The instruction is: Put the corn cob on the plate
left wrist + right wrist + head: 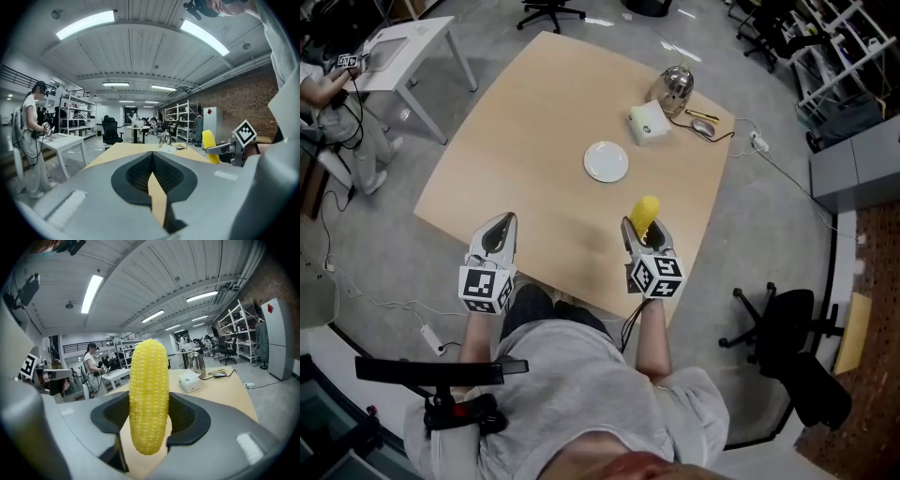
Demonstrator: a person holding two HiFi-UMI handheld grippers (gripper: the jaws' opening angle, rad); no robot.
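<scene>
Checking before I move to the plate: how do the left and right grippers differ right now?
The right gripper has its jaws shut on the corn cob, held upright; the left gripper has its jaws together with nothing between them. The right gripper sits nearer the plate than the left gripper does. Both hover over the near edge of the table, pointing away from the person.

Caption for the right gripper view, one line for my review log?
Right gripper shut on a yellow corn cob, held over the wooden table.
</scene>
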